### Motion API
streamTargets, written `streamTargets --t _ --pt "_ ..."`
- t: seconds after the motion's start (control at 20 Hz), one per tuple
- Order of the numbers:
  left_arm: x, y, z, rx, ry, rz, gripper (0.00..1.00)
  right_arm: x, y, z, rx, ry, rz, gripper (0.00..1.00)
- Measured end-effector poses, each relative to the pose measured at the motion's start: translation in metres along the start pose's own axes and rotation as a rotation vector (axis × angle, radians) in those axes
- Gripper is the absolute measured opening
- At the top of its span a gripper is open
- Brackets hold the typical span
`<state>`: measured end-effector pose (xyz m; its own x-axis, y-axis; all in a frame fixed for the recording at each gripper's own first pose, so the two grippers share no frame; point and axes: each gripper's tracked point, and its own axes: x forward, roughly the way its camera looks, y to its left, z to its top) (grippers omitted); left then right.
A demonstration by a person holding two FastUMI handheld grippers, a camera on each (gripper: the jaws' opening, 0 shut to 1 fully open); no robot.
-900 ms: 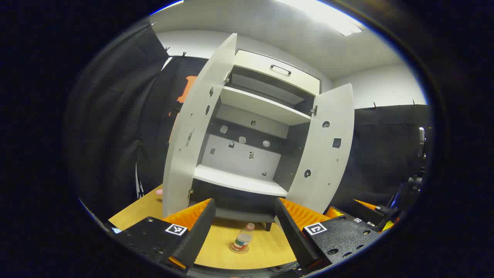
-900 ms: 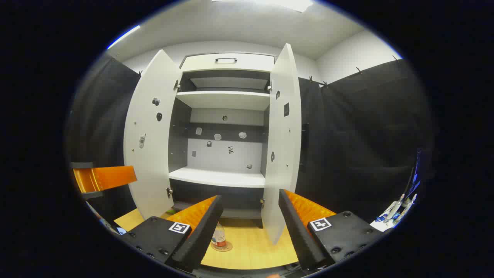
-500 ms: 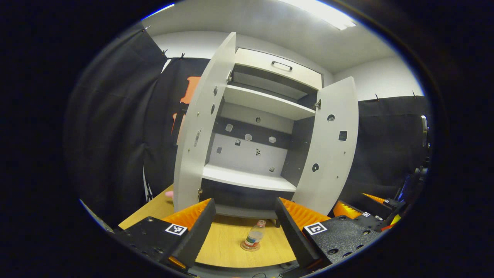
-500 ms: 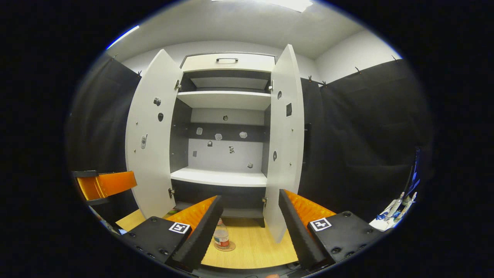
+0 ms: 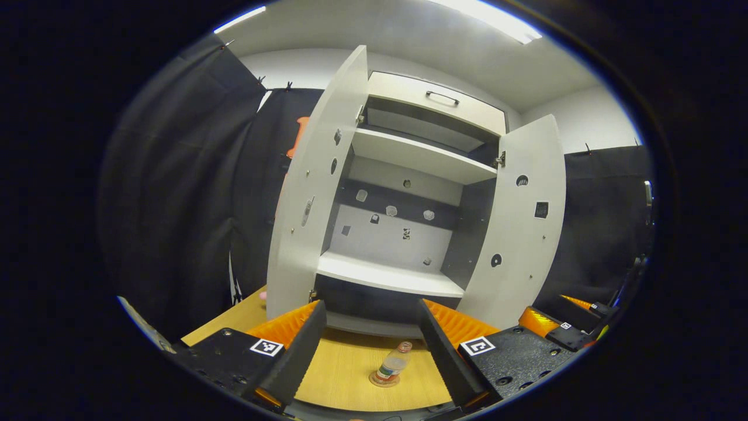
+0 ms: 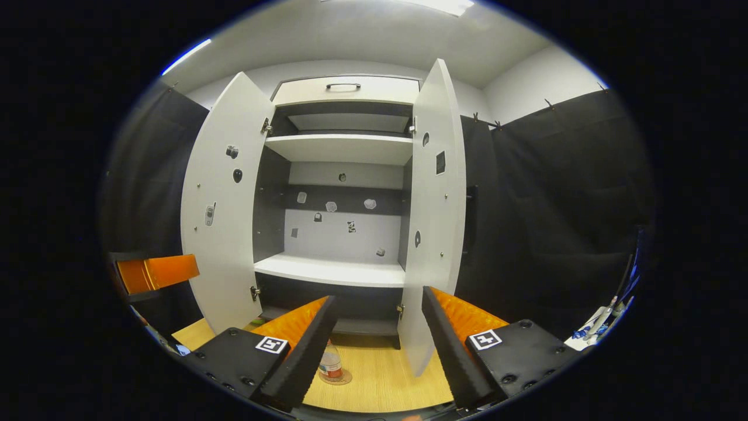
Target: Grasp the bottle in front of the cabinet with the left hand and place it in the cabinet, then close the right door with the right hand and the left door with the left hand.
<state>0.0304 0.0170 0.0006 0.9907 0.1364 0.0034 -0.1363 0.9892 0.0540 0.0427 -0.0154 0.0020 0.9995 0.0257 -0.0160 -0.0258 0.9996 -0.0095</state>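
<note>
A small clear bottle [image 5: 392, 365] with a red cap and coloured label stands on a round coaster on the wooden table, in front of the open white cabinet [image 5: 403, 234]. My left gripper [image 5: 369, 345] is open, well short of the bottle, which shows between its orange fingers. In the right gripper view the bottle [image 6: 331, 362] stands beside the left finger of my open right gripper [image 6: 378, 345]. Both doors stand wide: the left door [image 6: 222, 204] and the right door [image 6: 435, 216]. The other gripper [image 6: 155, 273] shows at the left edge of the right gripper view.
The cabinet has a low white shelf [image 5: 388, 276], an upper shelf [image 5: 421, 155] and a top drawer [image 5: 435, 99] with a handle. Black cloth walls surround it. The right gripper [image 5: 561, 330] sits low right in the left gripper view. Small items [image 6: 596, 327] lie far right.
Both views have drawn slightly closer to the cabinet. In the left gripper view the cabinet and bottle have shifted to the right. Both grippers stay open.
</note>
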Motion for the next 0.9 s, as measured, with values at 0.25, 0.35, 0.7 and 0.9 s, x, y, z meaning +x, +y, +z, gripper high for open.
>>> streamTargets --t 0.25,0.35,0.7,0.9 --pt "0.024 -0.023 -0.009 0.013 0.001 0.013 0.95 0.023 -0.009 -0.005 0.001 0.012 0.052 0.97" --pt "0.034 -0.031 -0.022 0.02 0.019 0.018 0.95 0.027 -0.015 -0.006 0.008 0.014 0.067 0.97" --pt "0.068 -0.056 -0.099 0.031 0.16 0.025 0.95 0.038 -0.046 -0.017 0.038 0.037 0.085 0.97" --pt "0.087 -0.065 -0.141 0.037 0.221 0.017 0.95 0.041 -0.071 -0.021 0.073 0.05 0.064 0.91"
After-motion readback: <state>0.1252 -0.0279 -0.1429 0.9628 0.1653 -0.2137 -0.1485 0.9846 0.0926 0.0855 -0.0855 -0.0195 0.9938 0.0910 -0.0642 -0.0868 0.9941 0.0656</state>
